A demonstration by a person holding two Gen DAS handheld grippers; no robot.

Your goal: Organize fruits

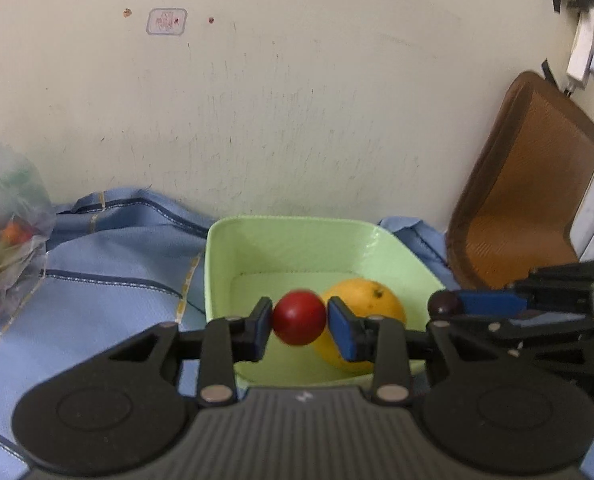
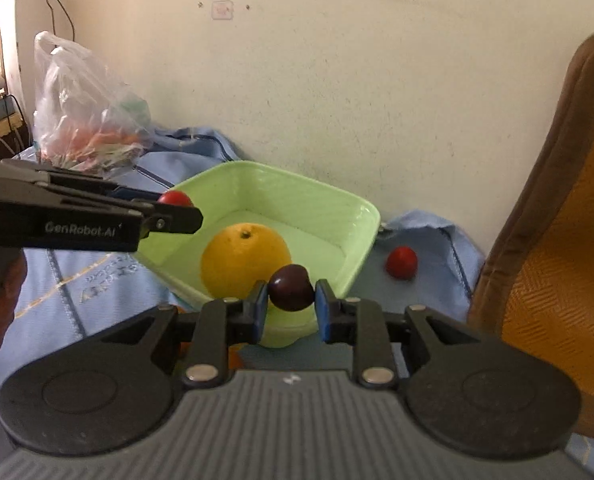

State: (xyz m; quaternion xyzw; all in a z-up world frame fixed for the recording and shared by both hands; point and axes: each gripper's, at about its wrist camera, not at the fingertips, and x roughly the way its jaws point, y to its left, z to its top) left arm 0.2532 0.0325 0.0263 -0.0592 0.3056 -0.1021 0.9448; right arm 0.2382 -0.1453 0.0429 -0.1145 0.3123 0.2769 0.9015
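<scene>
While its blue pads pinch a red tomato at frame centre, the left gripper hangs over the green bowl, likely for a drop beside the orange. Lower centre in the right wrist view, the right gripper clamps a dark plum above the bowl's near rim. Another tomato lies on the blue cloth right of the bowl, not yet gathered.

- Soft, even daylight; brightest glare at the upper left of the right wrist view.
- Fisheye bending with dark corners.
- Plastic bag blurred at left edge.
</scene>
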